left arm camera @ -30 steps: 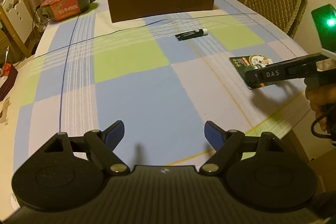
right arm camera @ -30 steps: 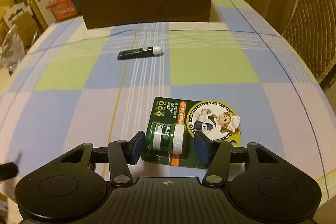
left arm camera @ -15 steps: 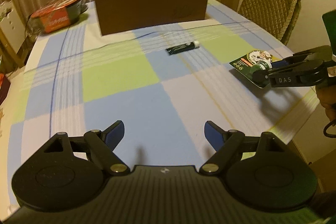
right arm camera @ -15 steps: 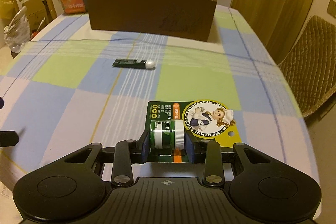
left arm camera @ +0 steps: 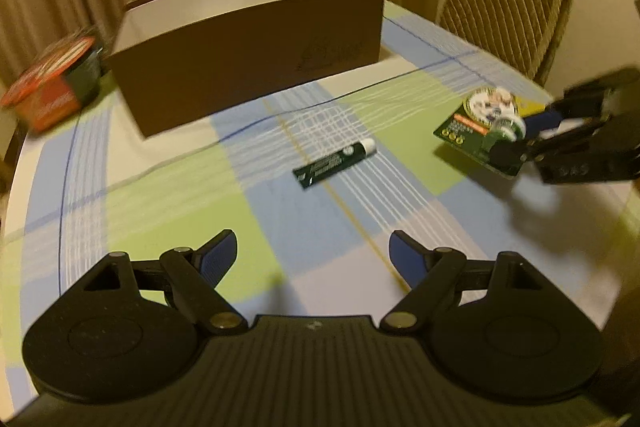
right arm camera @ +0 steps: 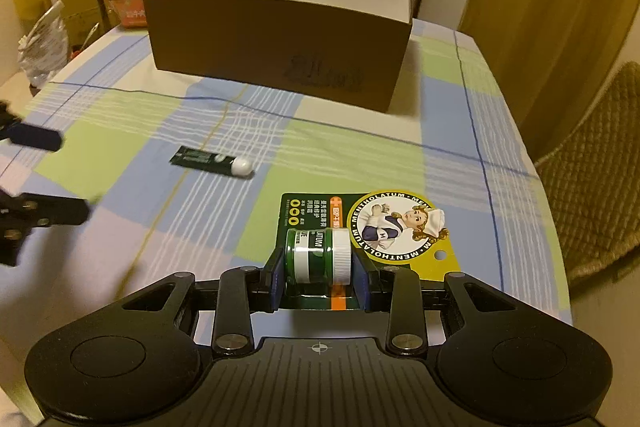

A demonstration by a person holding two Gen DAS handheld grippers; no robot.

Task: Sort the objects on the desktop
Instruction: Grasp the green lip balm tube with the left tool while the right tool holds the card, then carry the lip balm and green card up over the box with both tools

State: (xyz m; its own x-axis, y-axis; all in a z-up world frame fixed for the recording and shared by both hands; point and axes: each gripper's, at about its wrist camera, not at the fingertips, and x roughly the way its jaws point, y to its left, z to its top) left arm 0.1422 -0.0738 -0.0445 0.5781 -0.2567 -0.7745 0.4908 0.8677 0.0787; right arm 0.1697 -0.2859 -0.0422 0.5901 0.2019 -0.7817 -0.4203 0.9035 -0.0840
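My right gripper (right arm camera: 319,277) is shut on a green ointment jar on its printed card (right arm camera: 362,223), lifted off the checked tablecloth. The left wrist view shows that carded jar (left arm camera: 482,123) held in the air at the right by the right gripper (left arm camera: 516,143). A dark green tube with a white cap (left arm camera: 334,163) lies mid-table, ahead of my open left gripper (left arm camera: 312,255), which holds nothing. The same tube (right arm camera: 212,161) lies to the left of the carded jar. An open brown box (left arm camera: 248,51) with a white inside stands at the far side (right arm camera: 280,47).
A red and black container (left arm camera: 52,91) sits at the far left of the table. A quilted chair (left arm camera: 504,3) stands by the right edge (right arm camera: 600,171). Bags and boxes (right arm camera: 52,15) crowd the floor beyond the left edge. The left gripper's fingers (right arm camera: 36,139) show at the left.
My right gripper shut on the jar and lifted the card off the cloth, toward the box. My left gripper moved forward, closer to the tube, still open.
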